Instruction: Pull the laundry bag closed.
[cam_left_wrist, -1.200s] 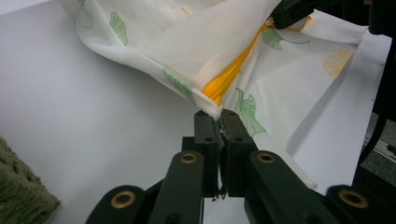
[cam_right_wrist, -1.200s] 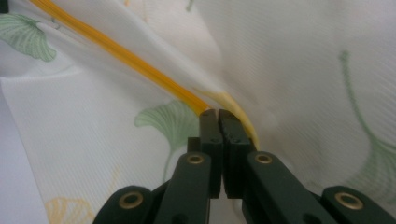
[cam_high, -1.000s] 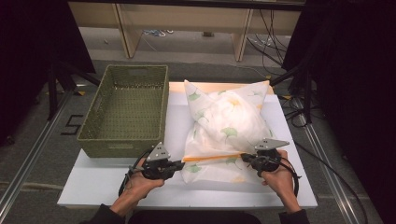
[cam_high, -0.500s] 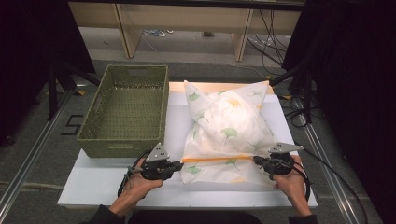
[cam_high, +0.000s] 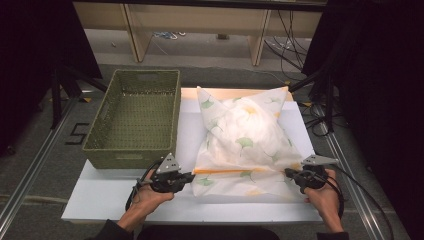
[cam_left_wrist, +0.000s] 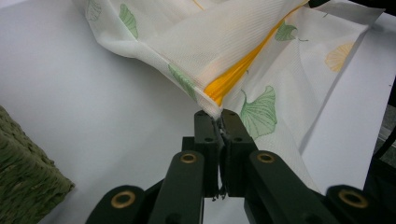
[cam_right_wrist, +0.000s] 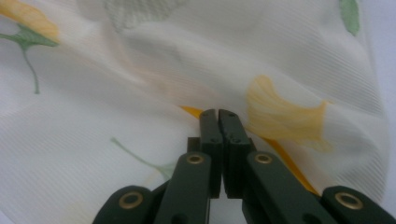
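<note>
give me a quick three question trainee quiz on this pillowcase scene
1. True or false: the left tongs are shut on the white leaf-printed pillowcase.
2. What runs between the two tongs along the pillowcase's near edge? A) orange zip strip B) blue rope C) metal rod
3. What stands left of the pillowcase on the white table board?

Key
1. True
2. A
3. The green woven rectangular basket

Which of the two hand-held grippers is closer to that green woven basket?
The left. The left gripper sits just in front of the basket, near its front right corner, clamped on the pillowcase. The right gripper grips the pillowcase's far side, well away.
</note>
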